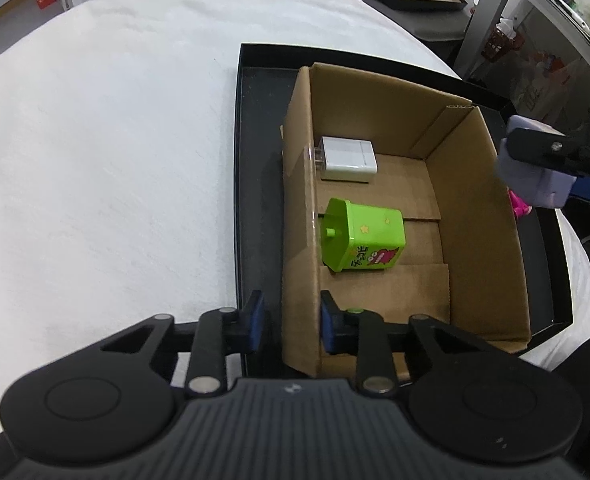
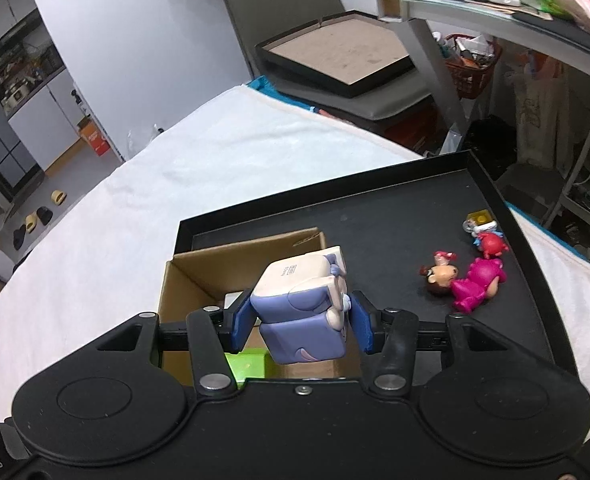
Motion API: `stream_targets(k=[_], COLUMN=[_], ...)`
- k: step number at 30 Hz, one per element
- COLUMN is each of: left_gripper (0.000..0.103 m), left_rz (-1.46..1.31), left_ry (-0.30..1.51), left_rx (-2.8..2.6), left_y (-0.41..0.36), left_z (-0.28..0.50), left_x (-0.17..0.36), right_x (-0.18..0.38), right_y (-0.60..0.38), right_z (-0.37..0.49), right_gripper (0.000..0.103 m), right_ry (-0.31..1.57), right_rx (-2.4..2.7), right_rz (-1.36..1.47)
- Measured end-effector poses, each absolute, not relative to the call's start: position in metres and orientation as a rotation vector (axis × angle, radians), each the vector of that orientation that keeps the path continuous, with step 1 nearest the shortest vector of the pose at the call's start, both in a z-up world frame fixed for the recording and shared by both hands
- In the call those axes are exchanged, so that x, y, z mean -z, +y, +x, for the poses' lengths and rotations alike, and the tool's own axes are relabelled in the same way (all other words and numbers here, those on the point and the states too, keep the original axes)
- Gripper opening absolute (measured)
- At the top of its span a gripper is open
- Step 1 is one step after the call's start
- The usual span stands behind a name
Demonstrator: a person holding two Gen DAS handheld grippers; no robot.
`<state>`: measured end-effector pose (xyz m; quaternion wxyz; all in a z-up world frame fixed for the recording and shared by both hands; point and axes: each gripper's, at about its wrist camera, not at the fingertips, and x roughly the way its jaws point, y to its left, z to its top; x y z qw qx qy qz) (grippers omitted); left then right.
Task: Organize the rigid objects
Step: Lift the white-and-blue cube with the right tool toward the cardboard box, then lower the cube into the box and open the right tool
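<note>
The left hand-held gripper (image 1: 291, 322) points steeply down, its blue pads closed on the near-left wall of the cardboard box (image 1: 301, 208), one pad outside and one inside. The right hand-held gripper (image 2: 301, 326) tilts downward and clamps a lilac-and-cream block toy (image 2: 303, 312) between its pads, held over the box's right side. The box sits in a black tray (image 2: 395, 216) on a desk covered with a white cloth (image 1: 115, 160). Inside the box, by its left wall, a white charger (image 1: 349, 158) lies at the far end and a green toy bin (image 1: 363, 242) lies on its side nearer. On the tray's bare floor to the right lie a pink figurine (image 2: 477, 284), a brown-haired head beside it, and further off a small red figure (image 2: 491, 242).
</note>
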<state>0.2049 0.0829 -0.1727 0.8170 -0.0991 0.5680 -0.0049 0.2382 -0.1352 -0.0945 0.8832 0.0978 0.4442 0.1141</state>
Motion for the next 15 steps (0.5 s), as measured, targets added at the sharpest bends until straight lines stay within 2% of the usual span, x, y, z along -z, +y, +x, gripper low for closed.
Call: stream_targets(k=[7, 15], left_gripper=[0.014, 0.012], left_rz=[-0.226, -0.214], left_ry=[1.210, 1.202], left_rx=[0.039, 0.039], left_y=[0.084, 0.083], left_z=[0.206, 0.207], left_x=[0.175, 0.177], right_x=[0.106, 0.110], right_y=[-0.117, -0.102], right_z=[0.242, 0.246], right_gripper=[0.049, 0.049], right_ry=[0.965, 0.986], right_rx=[-0.262, -0.281], right_rz=[0.180, 0.190])
